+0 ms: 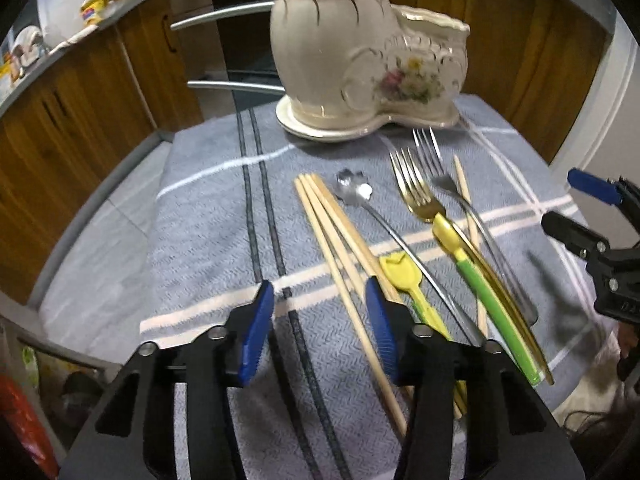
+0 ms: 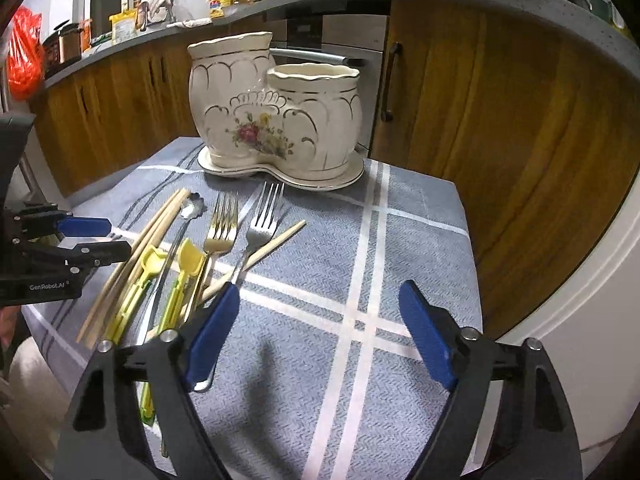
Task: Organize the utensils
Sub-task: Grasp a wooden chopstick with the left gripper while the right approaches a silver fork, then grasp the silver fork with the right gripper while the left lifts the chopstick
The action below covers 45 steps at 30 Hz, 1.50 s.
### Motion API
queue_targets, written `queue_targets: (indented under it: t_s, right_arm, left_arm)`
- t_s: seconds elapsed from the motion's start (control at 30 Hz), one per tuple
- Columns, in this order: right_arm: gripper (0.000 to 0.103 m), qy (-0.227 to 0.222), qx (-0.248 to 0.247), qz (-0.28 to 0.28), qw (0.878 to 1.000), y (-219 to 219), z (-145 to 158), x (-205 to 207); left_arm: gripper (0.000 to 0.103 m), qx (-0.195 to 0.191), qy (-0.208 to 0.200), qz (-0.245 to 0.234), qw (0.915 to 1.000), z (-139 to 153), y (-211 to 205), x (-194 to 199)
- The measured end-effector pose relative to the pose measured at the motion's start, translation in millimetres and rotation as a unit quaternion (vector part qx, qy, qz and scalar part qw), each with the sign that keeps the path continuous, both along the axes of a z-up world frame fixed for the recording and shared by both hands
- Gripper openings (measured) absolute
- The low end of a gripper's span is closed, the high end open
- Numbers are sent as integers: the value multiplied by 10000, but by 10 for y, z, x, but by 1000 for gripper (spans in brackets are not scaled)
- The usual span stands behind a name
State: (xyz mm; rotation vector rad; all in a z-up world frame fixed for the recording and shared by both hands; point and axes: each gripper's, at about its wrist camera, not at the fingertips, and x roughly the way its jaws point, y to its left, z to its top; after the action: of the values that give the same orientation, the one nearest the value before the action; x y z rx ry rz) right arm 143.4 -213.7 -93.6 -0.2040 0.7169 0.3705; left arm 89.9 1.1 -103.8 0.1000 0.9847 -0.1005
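Two forks [image 2: 240, 228], chopsticks [image 1: 340, 248] and spoons are laid on the cloth [image 2: 360, 260] before the holder [image 2: 276, 120]; left gripper [image 1: 320, 304] and right gripper [image 2: 316, 320] are held apart, empty.

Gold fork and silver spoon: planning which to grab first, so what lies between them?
Only bare cloth separates the spoon bowl from the gold fork, clearest in the left wrist view.

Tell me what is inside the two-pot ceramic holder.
Nothing shows above the rims of the ceramic holder, and neither view looks down into its pots, so their insides stay hidden. The forks and chopsticks all lie on the cloth in front of it.
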Motion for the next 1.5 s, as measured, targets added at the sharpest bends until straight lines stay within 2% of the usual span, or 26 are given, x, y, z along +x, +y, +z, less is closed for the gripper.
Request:
queue_targets:
  t_s: [0.07, 0.13, 0.37, 0.63, 0.73, 0.87, 0.93, 1.07, 1.2, 1.33, 1.5]
  right_arm:
    - [77, 7, 0, 29, 10000, -3, -1, -2]
    - [77, 14, -1, 54, 10000, -9, -3, -1]
    - [72, 61, -22, 111, 9999, 7, -18, 4]
    - [69, 473, 145, 334, 9982, 119, -51, 57]
    - [63, 604, 133, 381, 9974, 170, -78, 94]
    - [48, 989, 317, 435, 9936, 239, -132, 198]
    - [37, 1083, 330, 466, 9925, 290, -139, 222]
    - [24, 1189, 284, 530, 9911, 405, -161, 231]
    - [23, 1226, 76, 545, 9909, 511, -231, 260]
    - [15, 1135, -140, 485, 9923, 518, -241, 276]
    - [16, 1275, -165, 359, 9911, 454, -243, 396]
  left_arm:
    - [39, -10, 75, -10, 10000, -21, -6, -3]
    - [39, -70, 94, -22, 9999, -20, 2, -8]
    - [22, 0, 215, -92, 9997, -39, -40, 46]
    - [21, 139, 414, -142, 9989, -48, -53, 168]
    - [6, 180, 375, -161, 9990, -48, -2, 133]
    - [6, 53, 306, -174, 9994, -61, 66, 91]
    - [6, 77, 263, -187, 9994, -63, 55, 77]
    - [6, -19, 241, -179, 9995, -67, 74, 67]
    - [6, -81, 223, -178, 9996, -56, 117, 58]
    - [6, -140, 214, -160, 9995, -67, 129, 59]
    - [6, -120, 220, -168, 9995, -66, 132, 66]
